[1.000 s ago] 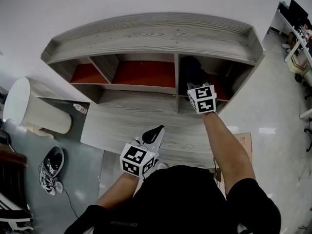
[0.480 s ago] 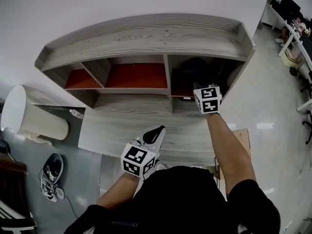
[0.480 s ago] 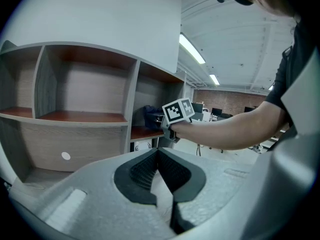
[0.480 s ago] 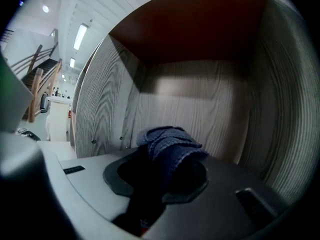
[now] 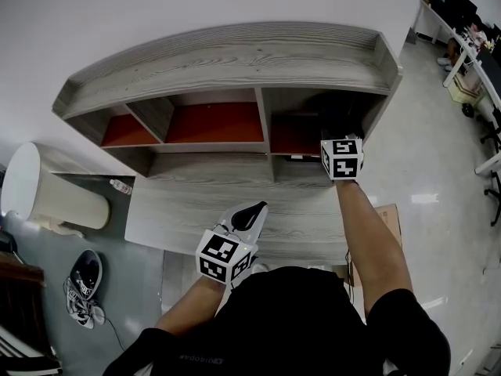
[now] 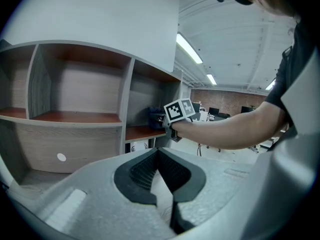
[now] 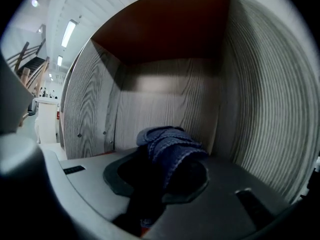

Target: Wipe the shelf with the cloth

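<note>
The grey wood shelf (image 5: 235, 57) has several compartments with orange-red floors. My right gripper (image 5: 338, 135) reaches into the rightmost compartment, shut on a dark blue cloth (image 5: 338, 110). In the right gripper view the bunched cloth (image 7: 170, 144) bulges out of the jaws of the right gripper (image 7: 161, 170), close to the compartment's back panel (image 7: 160, 104) and right wall (image 7: 270, 114). My left gripper (image 5: 249, 211) hangs over the lower wooden surface (image 5: 188, 206), shut on nothing. From the left gripper (image 6: 159, 153) I see the right gripper's marker cube (image 6: 179, 110) and the cloth (image 6: 156, 118).
A white cylindrical bin (image 5: 47, 182) stands left of the shelf, with a small bottle (image 5: 120, 186) beside it and shoes (image 5: 82, 294) on the floor. A cardboard box (image 5: 389, 224) lies at the right. Desks (image 5: 462, 22) stand at the far right.
My right gripper has slid to the right along the rightmost compartment with the cloth in it. The left gripper has stayed put. The head view has shifted slightly.
</note>
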A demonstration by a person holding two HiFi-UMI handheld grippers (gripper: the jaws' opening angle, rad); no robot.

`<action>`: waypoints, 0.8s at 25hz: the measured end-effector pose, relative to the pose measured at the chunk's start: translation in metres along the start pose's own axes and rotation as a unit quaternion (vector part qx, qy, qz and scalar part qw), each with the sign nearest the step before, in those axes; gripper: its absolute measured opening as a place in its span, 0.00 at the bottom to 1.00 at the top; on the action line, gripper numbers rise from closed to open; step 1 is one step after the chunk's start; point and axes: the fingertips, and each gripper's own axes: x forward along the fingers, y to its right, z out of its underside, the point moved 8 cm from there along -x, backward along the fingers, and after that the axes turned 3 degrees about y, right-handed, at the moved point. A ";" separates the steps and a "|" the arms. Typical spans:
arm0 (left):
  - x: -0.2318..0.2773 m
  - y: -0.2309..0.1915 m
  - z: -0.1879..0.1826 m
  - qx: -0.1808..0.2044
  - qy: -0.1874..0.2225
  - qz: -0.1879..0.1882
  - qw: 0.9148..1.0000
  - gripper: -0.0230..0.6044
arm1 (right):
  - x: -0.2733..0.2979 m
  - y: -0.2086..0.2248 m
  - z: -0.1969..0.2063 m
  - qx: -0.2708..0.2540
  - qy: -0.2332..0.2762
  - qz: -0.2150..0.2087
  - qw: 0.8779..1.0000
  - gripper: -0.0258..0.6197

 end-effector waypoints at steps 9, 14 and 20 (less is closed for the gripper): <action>-0.003 0.003 0.000 0.001 0.001 0.001 1.000 0.05 | -0.002 0.004 0.001 0.000 -0.002 0.011 1.000 0.19; -0.007 0.001 0.002 0.000 0.000 -0.003 1.000 0.05 | -0.002 0.005 0.000 0.002 -0.006 0.012 1.000 0.19; -0.010 0.001 0.003 -0.001 -0.001 -0.004 1.000 0.05 | -0.008 -0.001 -0.008 0.019 0.011 -0.008 1.000 0.19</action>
